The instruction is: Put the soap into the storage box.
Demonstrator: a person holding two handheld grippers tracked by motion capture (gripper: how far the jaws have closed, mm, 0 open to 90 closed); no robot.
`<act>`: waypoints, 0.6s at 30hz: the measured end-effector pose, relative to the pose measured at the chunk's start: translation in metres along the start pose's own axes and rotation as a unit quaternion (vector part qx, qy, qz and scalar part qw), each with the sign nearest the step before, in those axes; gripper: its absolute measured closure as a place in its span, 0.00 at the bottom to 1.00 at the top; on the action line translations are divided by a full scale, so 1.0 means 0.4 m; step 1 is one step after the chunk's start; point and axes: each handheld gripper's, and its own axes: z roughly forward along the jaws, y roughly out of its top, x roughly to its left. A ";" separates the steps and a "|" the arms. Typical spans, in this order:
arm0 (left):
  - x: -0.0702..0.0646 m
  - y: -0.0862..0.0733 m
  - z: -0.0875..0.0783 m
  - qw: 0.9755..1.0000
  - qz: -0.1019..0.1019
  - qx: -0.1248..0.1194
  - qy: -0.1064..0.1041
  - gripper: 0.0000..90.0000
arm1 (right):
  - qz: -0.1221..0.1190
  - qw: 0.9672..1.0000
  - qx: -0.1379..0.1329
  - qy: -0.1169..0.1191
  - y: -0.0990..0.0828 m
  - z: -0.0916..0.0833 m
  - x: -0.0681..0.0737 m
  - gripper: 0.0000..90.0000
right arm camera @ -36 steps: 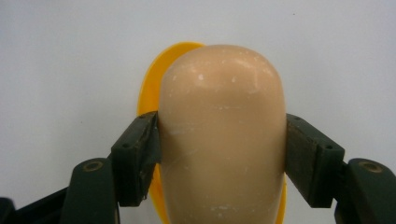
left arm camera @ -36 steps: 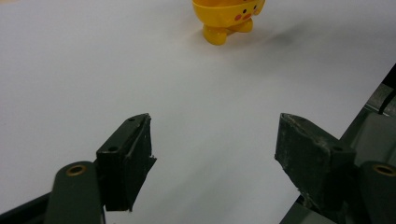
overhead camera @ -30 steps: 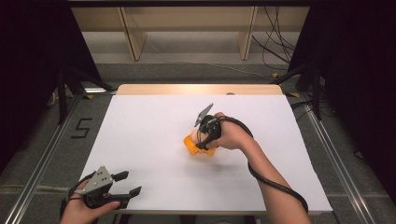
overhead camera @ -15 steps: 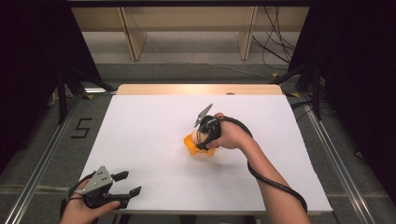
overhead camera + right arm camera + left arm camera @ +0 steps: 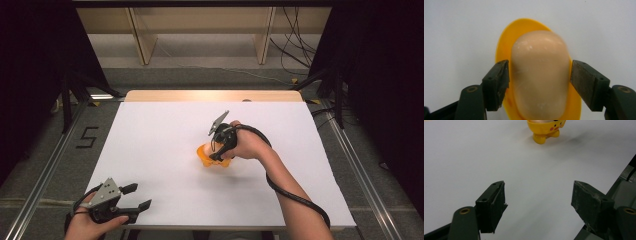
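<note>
**Right jaws straddle the pale lump in the yellow cup; left gripper waits at the table's near edge**

Over on the left, the left gripper [image 5: 131,196] sits low by the near edge of the white table [image 5: 150,135], held in the person's left hand [image 5: 95,225]. Its jaws are spread wide with nothing between them but bare table. Looking along them, the yellow toy cup [image 5: 546,130] stands well ahead and a little to the right of the gap, upright on two stubby feet, with pink cheek spots and a dark mark on its side like a cartoon face. I'd judge this gripper is simply parked out of the way, aimed toward the cup so it could come in if a steadying hold were wanted.

Moving right to the middle of the table, the right gripper [image 5: 216,150] comes down onto the cup [image 5: 207,154], the right hand [image 5: 247,145] wrapped round its body and its cable looping back along the forearm. From its own camera, the jaws stand either side of a smooth, peach-coloured rounded lump [image 5: 540,75] that sits in the cup [image 5: 502,47] and rises above its rim. The left jaw is touching or just beside the lump; the right one looks the same, though I cannot tell whether either is truly pressing. The jaws are partly open, about as wide as the lump. That squared-up, top-down placement, across the lump's narrow width, reads to me as a grip being taken or let go; which one, the pictures do not settle.
</note>
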 end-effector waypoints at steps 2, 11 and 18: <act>-0.001 0.000 0.002 1.000 -0.003 -0.003 -0.001 0.30 | -0.006 1.000 -0.012 -0.001 0.002 -0.012 -0.003 0.36; 0.000 0.000 0.001 1.000 0.000 -0.001 0.000 0.30 | 0.007 1.000 -0.023 -0.012 -0.007 -0.056 0.008 0.37; -0.001 0.000 0.002 1.000 -0.004 -0.003 -0.001 0.30 | 0.027 0.999 -0.035 -0.028 -0.043 -0.080 0.015 0.37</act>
